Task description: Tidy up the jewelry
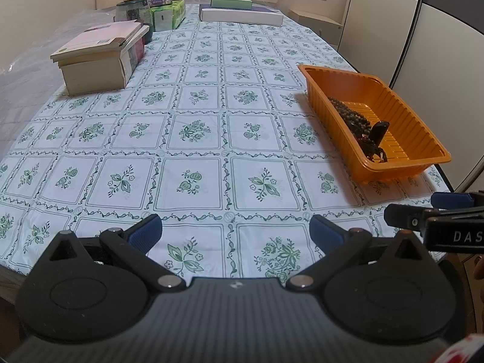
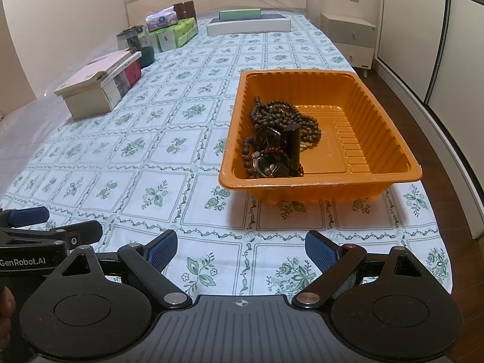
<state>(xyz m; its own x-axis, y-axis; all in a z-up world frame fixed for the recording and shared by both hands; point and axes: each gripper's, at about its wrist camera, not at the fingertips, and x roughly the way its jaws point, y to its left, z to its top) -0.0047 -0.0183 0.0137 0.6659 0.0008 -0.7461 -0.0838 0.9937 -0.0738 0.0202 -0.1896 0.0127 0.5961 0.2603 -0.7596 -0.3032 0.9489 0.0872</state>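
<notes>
Right wrist view: right gripper (image 2: 241, 249) wide open, holding nothing.

Tray (image 2: 378, 139): thin orange plastic, glossy, walls ribbed, floor grooved. Beads (image 2: 290, 115): dark brown, wood-like, dull sheen; a smooth black glossy cylinder (image 2: 292, 148) is seen among them. Tablecloth (image 2: 169, 181): printed cloth look, matt, faint creases. Left gripper (image 1: 236, 233) and right gripper (image 2: 240, 248): matt black plastic, grey ribbed body, bright metal pivot pins, blue textured pads (image 2: 320, 252). Boxes (image 1: 93, 66): matt cardboard. Tissue packs (image 2: 175, 34): shiny plastic wrap. Floor (image 2: 429, 139): dark wood, satin.
</notes>
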